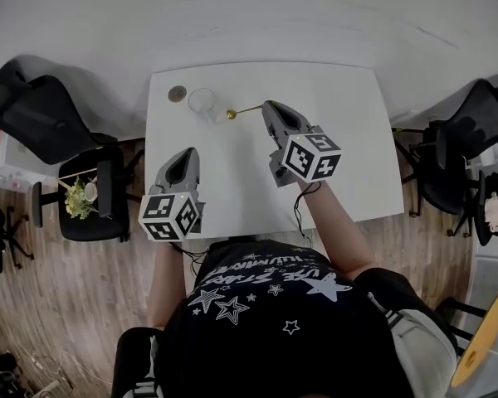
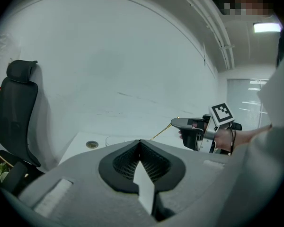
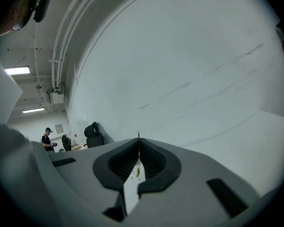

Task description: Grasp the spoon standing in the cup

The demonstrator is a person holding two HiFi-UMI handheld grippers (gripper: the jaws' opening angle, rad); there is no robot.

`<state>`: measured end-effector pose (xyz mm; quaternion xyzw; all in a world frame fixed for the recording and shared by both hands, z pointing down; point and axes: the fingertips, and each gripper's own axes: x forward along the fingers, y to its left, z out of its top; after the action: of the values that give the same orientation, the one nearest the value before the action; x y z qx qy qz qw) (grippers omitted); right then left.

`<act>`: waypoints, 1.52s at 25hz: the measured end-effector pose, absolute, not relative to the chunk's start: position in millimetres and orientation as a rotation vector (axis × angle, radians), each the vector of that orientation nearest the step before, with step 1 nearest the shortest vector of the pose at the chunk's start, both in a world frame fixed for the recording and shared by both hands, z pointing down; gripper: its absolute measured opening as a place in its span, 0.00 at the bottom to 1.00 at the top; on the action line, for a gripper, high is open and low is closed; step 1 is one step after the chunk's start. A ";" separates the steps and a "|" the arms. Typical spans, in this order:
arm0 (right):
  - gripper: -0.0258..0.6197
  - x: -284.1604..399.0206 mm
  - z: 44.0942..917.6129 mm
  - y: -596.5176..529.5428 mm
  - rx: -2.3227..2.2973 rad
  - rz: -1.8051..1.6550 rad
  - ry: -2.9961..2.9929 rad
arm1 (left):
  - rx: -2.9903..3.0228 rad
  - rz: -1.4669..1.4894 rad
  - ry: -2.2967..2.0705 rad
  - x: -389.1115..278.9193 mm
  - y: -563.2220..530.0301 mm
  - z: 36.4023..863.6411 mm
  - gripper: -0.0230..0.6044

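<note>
1. The right gripper [image 1: 270, 108] is clamping the spoon [image 1: 247, 110]. In the right gripper view its jaws are pressing together on the thin gold handle [image 3: 138, 137], with nothing else between them.
2. A short gold end of the handle is showing behind the tips, inside the jaw hollow.
3. The rest of the spoon is running out past the right gripper's tips. Its long axis is pointing off to that gripper's left, with the handle end in the jaws and the bowl end farthest away.
4. From the left gripper view the spoon [image 2: 163, 130] is slanting down and away from the right gripper's tip. Its lower end is hiding behind the left gripper's own body.
5. The bowl is sitting outside the cup [image 1: 202, 102], just beside the rim on the side facing the right gripper. Whether it is touching the table [image 1: 349, 123] cannot be told.
6. The left gripper [image 1: 183, 159] is hovering well apart from the spoon, to the right gripper's left and closer to the person. Its jaws are meeting with nothing between them.
</note>
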<state>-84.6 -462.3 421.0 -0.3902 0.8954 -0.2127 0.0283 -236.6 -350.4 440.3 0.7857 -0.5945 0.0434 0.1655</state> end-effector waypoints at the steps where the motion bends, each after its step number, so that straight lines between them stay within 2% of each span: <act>1: 0.06 -80.5 420.4 -458.1 -1.202 -0.656 2.763 | 2.240 0.121 -1.699 -232.7 -346.3 438.0 0.05; 21: 0.06 -1.0 428.0 -356.6 -1.188 -0.686 2.737 | 2.242 0.147 -1.740 -163.5 -243.8 431.9 0.05; 38: 0.06 80.1 446.2 -227.3 -1.201 -0.754 2.712 | 2.247 0.185 -1.750 -90.3 -113.2 432.7 0.05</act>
<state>80.1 -227.3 446.2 -0.3922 0.8854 -0.2462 0.0405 -90.3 -113.2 432.7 0.7791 -0.6068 0.0642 0.1436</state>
